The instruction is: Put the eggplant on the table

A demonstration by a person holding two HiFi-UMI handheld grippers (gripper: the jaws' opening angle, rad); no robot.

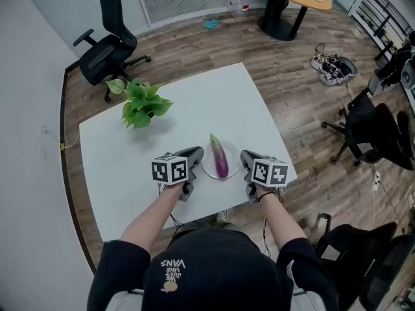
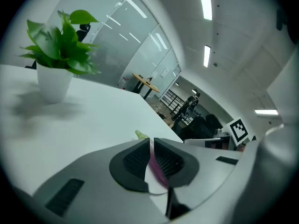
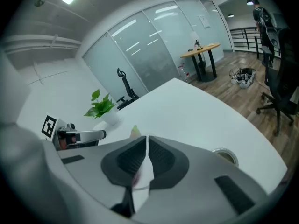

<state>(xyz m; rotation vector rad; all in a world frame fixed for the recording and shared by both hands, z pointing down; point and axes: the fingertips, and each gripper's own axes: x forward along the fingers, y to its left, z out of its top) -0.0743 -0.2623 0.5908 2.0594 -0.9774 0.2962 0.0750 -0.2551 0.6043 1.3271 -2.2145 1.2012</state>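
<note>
A plant (image 1: 142, 102) stands on the far left of the white surface (image 1: 123, 167). Near the front edge, the left gripper (image 1: 193, 154) hangs just left of a plate (image 1: 209, 168). Its jaws are drawn almost together, leaving a thin slit with nothing held. In the left gripper view, the eggplant (image 2: 158, 171) shows through that slit, lying beyond the jaws and apart from them. The eggplant (image 1: 220, 157) lies on the plate between the two grippers, its green stem pointing away from the person. The right gripper (image 1: 246, 159) hangs just right of the plate. Its jaws are likewise nearly closed and empty, and the plate shows past them.
</note>
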